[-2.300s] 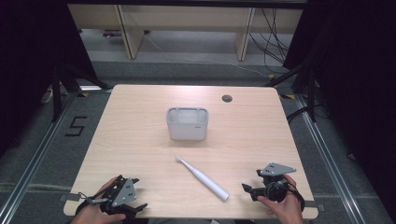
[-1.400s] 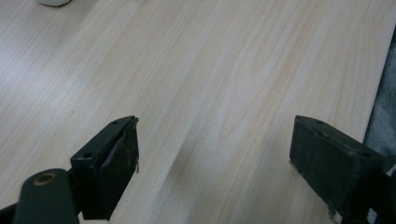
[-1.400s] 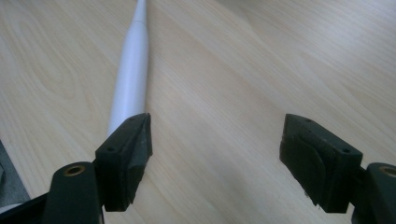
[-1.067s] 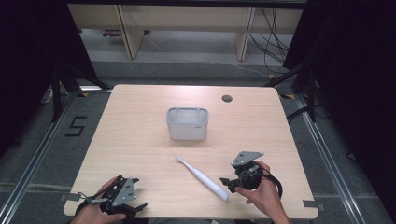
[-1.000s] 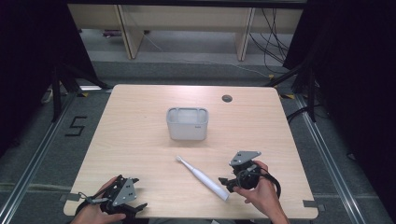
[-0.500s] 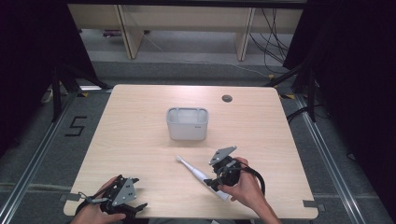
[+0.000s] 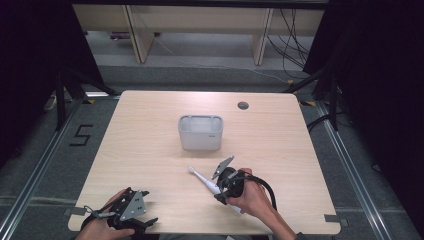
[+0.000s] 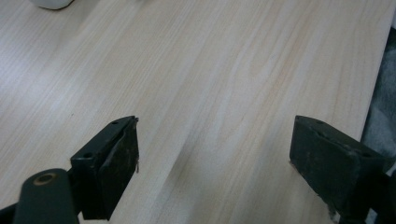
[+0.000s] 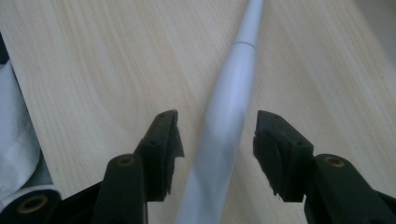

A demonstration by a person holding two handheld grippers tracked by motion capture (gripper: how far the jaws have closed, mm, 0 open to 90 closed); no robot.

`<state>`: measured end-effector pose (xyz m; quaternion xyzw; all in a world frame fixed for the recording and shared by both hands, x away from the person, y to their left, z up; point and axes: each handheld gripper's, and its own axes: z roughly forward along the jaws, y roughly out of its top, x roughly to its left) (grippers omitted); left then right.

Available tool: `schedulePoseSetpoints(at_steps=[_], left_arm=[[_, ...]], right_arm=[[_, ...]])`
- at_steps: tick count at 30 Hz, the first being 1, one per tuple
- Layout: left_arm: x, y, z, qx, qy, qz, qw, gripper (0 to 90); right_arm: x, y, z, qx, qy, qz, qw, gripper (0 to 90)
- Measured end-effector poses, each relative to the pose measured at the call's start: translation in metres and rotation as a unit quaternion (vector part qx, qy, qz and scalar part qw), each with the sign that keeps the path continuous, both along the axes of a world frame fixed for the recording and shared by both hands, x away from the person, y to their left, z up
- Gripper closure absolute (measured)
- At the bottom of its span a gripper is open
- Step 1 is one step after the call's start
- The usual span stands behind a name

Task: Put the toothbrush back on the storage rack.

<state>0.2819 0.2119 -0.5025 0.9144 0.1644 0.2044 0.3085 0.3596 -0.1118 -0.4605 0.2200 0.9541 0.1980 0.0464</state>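
A white electric toothbrush [image 7: 204, 181] lies flat on the wooden table [image 7: 150, 150], its head toward the grey cup. My right gripper [image 7: 220, 191] is low over its handle. In the right gripper view the handle [image 9: 224, 135] runs between the two black jaws with a gap on each side; the jaws have just been closing and the pads [image 9: 170, 149] stand clear of the handle. My left gripper [image 7: 145, 222] rests at the front left edge of the table. Its wide-open fingers [image 8: 119, 163] have bare wood between them.
A grey rectangular cup [image 7: 200, 132] stands upright in the middle of the table, beyond the toothbrush. A round cable hole [image 7: 243, 105] is at the back right. The table's front edge runs just under both hands.
My right gripper moved left from the front right corner to the toothbrush handle and now straddles it, with its jaws narrower than before. The left gripper stayed where it was.
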Motion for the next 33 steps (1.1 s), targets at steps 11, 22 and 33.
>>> schedulePoseSetpoints(at_steps=[11,22,33], left_arm=[[0.0,0.0,0.0,0.0,0.001,-0.001,1.0,15.4],[0.001,0.0,0.0,-0.002,0.007,-0.007,0.9999,15.4],[0.001,0.0,0.0,-0.004,0.008,-0.008,0.9999,15.4]], right_arm=[[0.007,0.005,-0.007,-0.029,0.014,0.01,0.9994,56.0],[0.013,0.013,-0.014,-0.062,0.024,0.019,0.9976,60.4],[0.018,0.021,-0.018,-0.101,0.037,0.027,0.9938,64.1]])
